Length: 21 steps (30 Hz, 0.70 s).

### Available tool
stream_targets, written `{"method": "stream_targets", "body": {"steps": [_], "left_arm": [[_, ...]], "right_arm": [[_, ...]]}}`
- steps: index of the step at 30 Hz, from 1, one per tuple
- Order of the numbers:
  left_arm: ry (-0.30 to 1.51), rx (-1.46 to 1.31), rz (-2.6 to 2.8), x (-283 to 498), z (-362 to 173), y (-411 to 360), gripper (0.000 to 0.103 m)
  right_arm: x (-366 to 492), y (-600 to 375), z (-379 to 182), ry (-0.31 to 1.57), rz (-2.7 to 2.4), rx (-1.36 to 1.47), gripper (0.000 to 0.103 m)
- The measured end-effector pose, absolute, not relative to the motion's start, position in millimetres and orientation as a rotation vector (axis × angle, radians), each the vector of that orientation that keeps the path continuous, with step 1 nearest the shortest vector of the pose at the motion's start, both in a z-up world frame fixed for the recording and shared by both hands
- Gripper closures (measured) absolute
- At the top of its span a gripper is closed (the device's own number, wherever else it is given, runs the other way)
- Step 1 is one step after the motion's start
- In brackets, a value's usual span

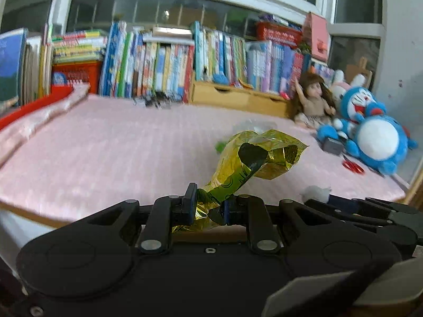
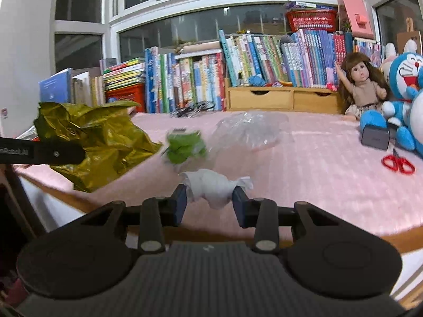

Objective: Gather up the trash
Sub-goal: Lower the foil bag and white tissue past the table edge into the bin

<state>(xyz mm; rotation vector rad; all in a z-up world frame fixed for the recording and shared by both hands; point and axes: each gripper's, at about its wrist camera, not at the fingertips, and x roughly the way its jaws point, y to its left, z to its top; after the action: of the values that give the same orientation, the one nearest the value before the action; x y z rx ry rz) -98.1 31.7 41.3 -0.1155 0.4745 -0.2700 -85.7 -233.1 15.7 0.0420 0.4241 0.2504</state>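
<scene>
A: Trash first. A crumpled gold foil wrapper [image 1: 253,163] is pinched at its lower end in the left gripper [image 1: 208,206], held up off the pink-covered bench [image 1: 105,145]. A wad of white tissue [image 2: 211,187] sits between the fingers of the right gripper [image 2: 210,200], near the front edge of the bench.

B: So two pieces are in hand. What is left?

A: By my reading, about half. A green wrapper [image 2: 185,146] and a clear plastic bag [image 2: 251,129] lie on the bench just behind the tissue, untouched. No bin shows in either view, so nothing appears dropped off yet.

B: And the jaws?

A: The left jaws are clenched narrow on the foil, which bunches between the pads. The right jaws stand wider, set against the two sides of the tissue wad; they look to be gripping it, though the wad may also rest on the cloth, I cannot tell.

B: Anything nearby to leave alone?

A: Red scissors [image 2: 398,163], a small grey box [image 2: 375,137], a doll [image 2: 362,84] and a blue plush toy [image 2: 407,84] lie to the right, well apart from the trash. Books [image 2: 211,79] line the back.
</scene>
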Motion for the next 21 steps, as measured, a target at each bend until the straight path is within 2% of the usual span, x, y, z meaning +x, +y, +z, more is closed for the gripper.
{"method": "stream_targets", "body": {"steps": [13, 21], "left_arm": [[0.655, -0.072, -0.324, -135, 9, 36, 0.086], [0.790, -0.031, -0.307, -137, -31, 27, 0.087]], "right_arm": [[-124, -224, -22, 0.583, 0.260, 0.071, 0.060], [-136, -214, -47, 0.674, 0.267, 0.062, 0.060]]}}
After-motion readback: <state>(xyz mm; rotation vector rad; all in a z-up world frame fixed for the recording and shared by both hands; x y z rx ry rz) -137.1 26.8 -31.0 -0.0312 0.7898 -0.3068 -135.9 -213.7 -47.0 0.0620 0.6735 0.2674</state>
